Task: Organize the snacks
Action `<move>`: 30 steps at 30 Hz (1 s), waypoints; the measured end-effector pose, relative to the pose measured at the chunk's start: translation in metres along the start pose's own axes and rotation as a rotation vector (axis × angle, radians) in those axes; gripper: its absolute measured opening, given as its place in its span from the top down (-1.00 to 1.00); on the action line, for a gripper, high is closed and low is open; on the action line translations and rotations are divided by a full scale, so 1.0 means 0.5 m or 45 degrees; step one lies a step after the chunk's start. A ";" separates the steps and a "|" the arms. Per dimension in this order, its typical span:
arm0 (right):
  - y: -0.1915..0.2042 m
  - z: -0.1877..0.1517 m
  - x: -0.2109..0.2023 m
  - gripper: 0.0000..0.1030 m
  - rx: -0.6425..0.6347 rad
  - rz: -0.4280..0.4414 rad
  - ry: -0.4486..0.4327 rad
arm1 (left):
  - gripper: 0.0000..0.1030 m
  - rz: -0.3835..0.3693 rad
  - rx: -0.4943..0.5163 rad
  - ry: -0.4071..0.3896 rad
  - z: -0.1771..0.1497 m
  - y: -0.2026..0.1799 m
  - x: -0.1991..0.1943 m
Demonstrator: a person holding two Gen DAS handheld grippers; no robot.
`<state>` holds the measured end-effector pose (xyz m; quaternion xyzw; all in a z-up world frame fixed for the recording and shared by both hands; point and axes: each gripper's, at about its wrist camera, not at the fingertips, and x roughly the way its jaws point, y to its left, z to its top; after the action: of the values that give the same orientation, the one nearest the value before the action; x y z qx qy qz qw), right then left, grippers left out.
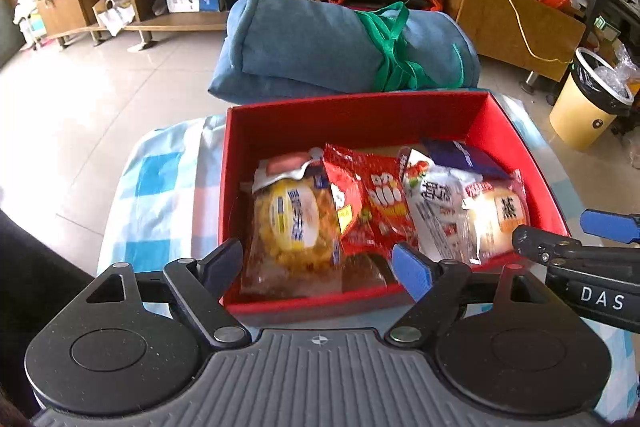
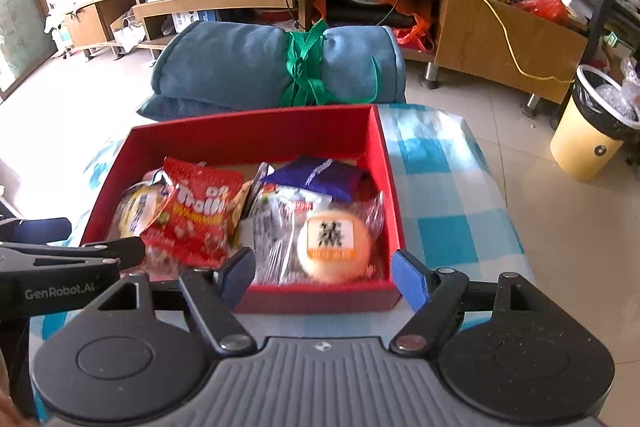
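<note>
My left gripper (image 1: 320, 263) has its jaws spread wide and nothing is between them; my right gripper (image 2: 324, 275) is spread too, and it is also empty. Both hang at the near edge of the red box (image 2: 248, 127), pointing down and forward into it.

All the snacks I can see lie already inside the box, which stands on a cloth with blue and white squares (image 2: 448, 187). I see no loose snack on the cloth around it, so I judge the sorting is nearly done.

Just beyond my left gripper is the yellow corn-like snack in a clear bag (image 1: 296, 223), with its long side running from near to far. To its right lies the red gummy bag (image 1: 376, 203), a little crumpled and tilted over its neighbours. Just beyond my right gripper is the round bun in clear wrap (image 2: 332, 243), against the right wall of the box. Behind it lies a dark blue pouch (image 2: 316, 175) near the far wall.

So for the bun my right hand is the nearer one, and for the yellow bag my left hand.

The wrappers are thin, shiny plastic and look slippery; the bun looks soft. The box is stiff cardboard with straight walls. Beyond it lies a rolled blue blanket (image 1: 312, 47) tied with green strap.
</note>
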<state>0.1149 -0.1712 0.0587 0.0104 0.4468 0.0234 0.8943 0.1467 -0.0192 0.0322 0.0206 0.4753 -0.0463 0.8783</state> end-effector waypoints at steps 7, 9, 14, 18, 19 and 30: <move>0.004 -0.048 -0.029 -0.36 0.028 0.001 0.008 | -0.72 -0.012 0.024 0.007 -0.050 -0.005 -0.023; 0.009 -0.066 -0.035 -0.36 0.023 -0.001 0.023 | -0.72 -0.012 0.041 0.016 -0.068 -0.007 -0.028; 0.017 -0.105 -0.050 -0.36 0.027 -0.007 0.049 | -0.72 -0.020 0.052 0.031 -0.105 -0.003 -0.041; 0.024 -0.132 -0.067 -0.36 0.038 0.007 0.048 | -0.73 -0.033 0.072 0.037 -0.131 -0.004 -0.053; 0.026 -0.139 -0.073 -0.36 0.039 0.009 0.046 | -0.73 -0.035 0.078 0.039 -0.135 -0.005 -0.055; 0.037 -0.192 -0.111 -0.37 0.059 0.027 0.048 | -0.76 -0.038 0.098 -0.001 -0.176 -0.002 -0.089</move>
<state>0.0044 -0.1558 0.0463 0.0354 0.4640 0.0227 0.8848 0.0489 -0.0104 0.0214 0.0473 0.4732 -0.0776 0.8763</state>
